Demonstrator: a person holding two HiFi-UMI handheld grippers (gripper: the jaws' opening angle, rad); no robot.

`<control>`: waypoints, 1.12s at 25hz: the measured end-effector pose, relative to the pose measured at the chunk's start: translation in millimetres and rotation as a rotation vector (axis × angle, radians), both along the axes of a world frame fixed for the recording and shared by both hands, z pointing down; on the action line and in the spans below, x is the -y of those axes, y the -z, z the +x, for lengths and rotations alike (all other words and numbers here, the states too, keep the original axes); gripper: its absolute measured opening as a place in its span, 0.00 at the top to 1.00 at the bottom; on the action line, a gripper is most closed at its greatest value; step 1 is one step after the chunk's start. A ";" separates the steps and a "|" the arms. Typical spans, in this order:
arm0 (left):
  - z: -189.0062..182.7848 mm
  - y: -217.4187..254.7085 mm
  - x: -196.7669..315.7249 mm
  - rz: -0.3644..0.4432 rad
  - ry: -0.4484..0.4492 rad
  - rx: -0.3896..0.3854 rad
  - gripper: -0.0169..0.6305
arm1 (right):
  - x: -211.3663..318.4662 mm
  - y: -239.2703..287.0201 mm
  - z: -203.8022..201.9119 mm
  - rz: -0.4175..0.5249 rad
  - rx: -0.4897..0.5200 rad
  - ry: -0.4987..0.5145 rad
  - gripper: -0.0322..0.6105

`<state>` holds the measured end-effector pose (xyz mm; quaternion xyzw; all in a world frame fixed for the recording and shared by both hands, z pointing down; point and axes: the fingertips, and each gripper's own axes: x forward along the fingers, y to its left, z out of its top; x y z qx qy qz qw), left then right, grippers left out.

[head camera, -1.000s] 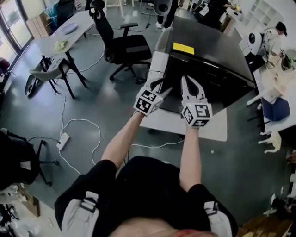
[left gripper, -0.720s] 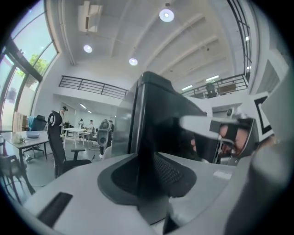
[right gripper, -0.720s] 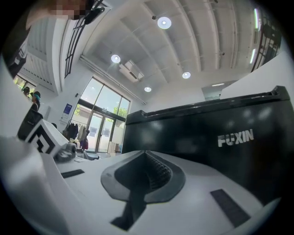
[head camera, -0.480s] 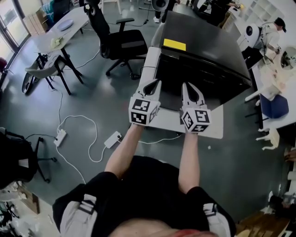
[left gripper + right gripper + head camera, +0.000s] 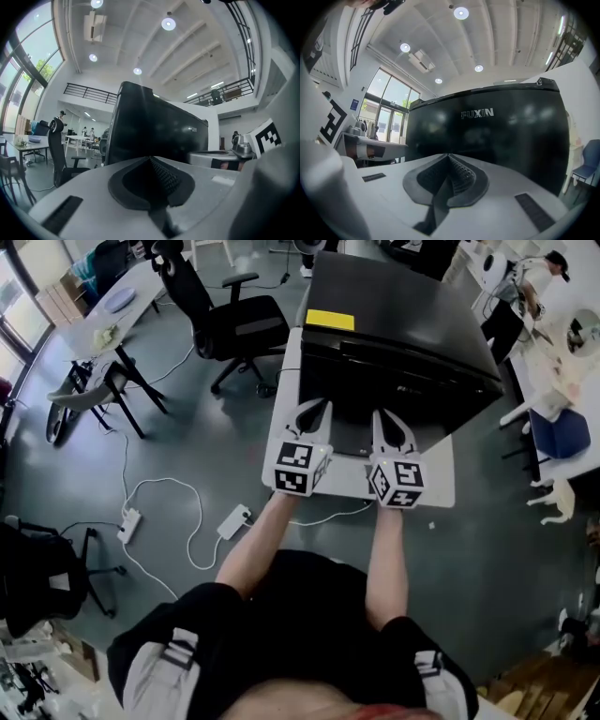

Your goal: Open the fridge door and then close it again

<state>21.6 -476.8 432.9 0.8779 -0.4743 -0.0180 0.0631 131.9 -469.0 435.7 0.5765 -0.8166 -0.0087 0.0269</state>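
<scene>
Two closed grippers (image 5: 317, 407) (image 5: 382, 414) before fridge (image 5: 394, 310)

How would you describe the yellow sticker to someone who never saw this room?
Find the big glossy black fridge mid-room. On its flat top, at the front left corner, lies a yellow rectangular sticker, the only bright patch there.

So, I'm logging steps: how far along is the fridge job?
Done: nothing I can confirm; the fridge door looks shut. In hand: left tongs and right tongs, both shut and empty, point at its front without touching. Left: opening and closing, unless that already happened unseen.
</scene>
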 end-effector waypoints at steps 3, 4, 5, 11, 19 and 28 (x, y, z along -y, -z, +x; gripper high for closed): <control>11.4 -0.5 -2.6 0.003 -0.020 0.007 0.98 | -2.3 2.0 2.0 0.005 0.008 0.002 0.96; 14.1 -1.5 -2.8 0.001 -0.026 0.011 0.98 | -2.4 2.0 2.8 0.006 0.009 0.002 0.96; 16.2 -2.7 -2.6 -0.001 -0.030 0.014 0.98 | -2.2 1.7 3.9 0.006 0.010 0.001 0.96; 15.2 -8.6 -0.7 -0.008 -0.029 0.008 0.98 | -2.0 -2.3 7.4 -0.001 0.001 -0.003 0.96; -2.1 -12.4 -0.3 0.005 -0.049 -0.038 0.97 | -4.5 17.1 -22.1 0.055 -0.045 0.079 0.96; -26.3 -26.4 -0.3 -0.022 -0.003 -0.049 0.97 | -2.6 17.2 -40.3 0.051 -0.055 0.115 0.96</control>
